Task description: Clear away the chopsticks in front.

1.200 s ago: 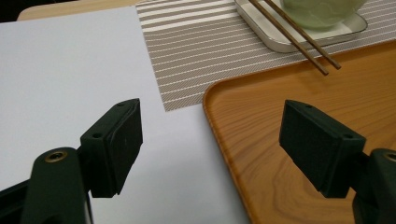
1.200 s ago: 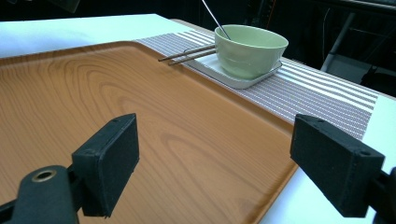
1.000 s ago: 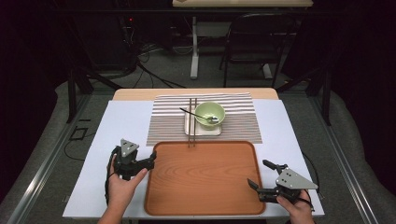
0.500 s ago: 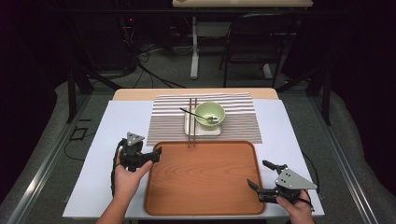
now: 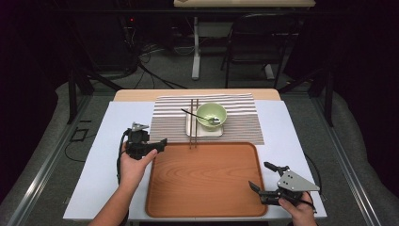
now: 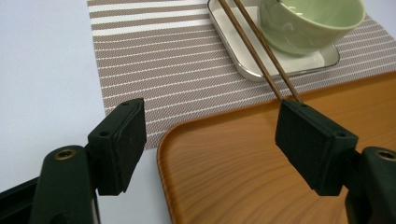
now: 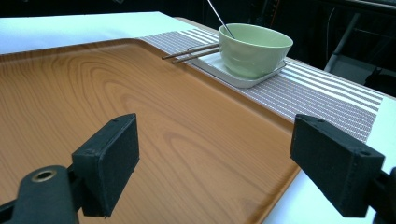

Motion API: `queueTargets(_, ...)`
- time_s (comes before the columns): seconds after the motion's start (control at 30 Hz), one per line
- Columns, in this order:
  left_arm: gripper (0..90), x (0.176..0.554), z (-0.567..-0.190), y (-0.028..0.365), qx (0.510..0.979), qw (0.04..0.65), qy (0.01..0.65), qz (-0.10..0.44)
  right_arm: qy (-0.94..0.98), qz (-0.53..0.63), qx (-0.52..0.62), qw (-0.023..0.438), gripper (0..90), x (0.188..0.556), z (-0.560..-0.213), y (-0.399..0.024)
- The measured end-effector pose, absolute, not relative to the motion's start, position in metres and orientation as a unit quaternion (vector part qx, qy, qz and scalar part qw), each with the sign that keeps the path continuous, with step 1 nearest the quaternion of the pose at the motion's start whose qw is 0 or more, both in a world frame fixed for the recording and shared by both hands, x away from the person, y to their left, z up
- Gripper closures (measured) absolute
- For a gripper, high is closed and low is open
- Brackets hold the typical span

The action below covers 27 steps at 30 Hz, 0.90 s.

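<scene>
smooth wood-grain tray (image 5: 207, 179), woven placemat (image 5: 164, 123)

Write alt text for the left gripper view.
The open left gripper hovers over the near corner of an empty wooden tray, aimed at two brown chopsticks. The chopsticks lean on a small white plate holding a green bowl, on a striped placemat.

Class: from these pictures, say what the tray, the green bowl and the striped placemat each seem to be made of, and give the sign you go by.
Tray: wood or wood-look laminate; grain rings show under a smooth satin sheen.
Green bowl: probably glazed ceramic, possibly melamine; even pale green with soft highlights.
Striped placemat: woven fabric or vinyl; a fine weave texture runs through the brown and white stripes, matte.
</scene>
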<state>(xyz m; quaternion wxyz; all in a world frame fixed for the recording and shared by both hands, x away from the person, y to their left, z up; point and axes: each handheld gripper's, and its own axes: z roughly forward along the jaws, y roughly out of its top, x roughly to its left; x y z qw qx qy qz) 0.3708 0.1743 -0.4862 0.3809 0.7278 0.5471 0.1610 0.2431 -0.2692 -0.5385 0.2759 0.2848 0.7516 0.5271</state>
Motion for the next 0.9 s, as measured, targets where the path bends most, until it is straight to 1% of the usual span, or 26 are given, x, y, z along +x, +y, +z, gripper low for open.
queueTargets(0.27,27.6,0.391,-0.479,0.171,0.721,0.385,0.558,0.142,0.752,0.529,0.281,0.276,15.0,0.243,-0.538,-0.269)
queueTargets(0.3,29.4,0.396,-0.478,0.17,0.716,0.392,0.562,0.132,0.752,0.53,0.278,0.277,15.0,0.243,-0.538,-0.27)
queueTargets(0.43,31.1,0.404,-0.476,0.168,0.71,0.393,0.569,0.13,0.749,0.533,0.281,0.275,15.0,0.243,-0.537,-0.27)
queueTargets(0.67,31.2,0.417,-0.471,0.164,0.705,0.39,0.578,0.128,0.749,0.534,0.28,0.273,15.0,0.243,-0.537,-0.27)
queueTargets(0.77,29.5,0.424,-0.47,0.163,0.698,0.385,0.589,0.129,0.749,0.535,0.28,0.273,15.0,0.243,-0.537,-0.27)
queueTargets(0.9,29.5,0.436,-0.47,0.162,0.692,0.381,0.6,0.123,0.749,0.536,0.278,0.273,15.0,0.243,-0.537,-0.27)
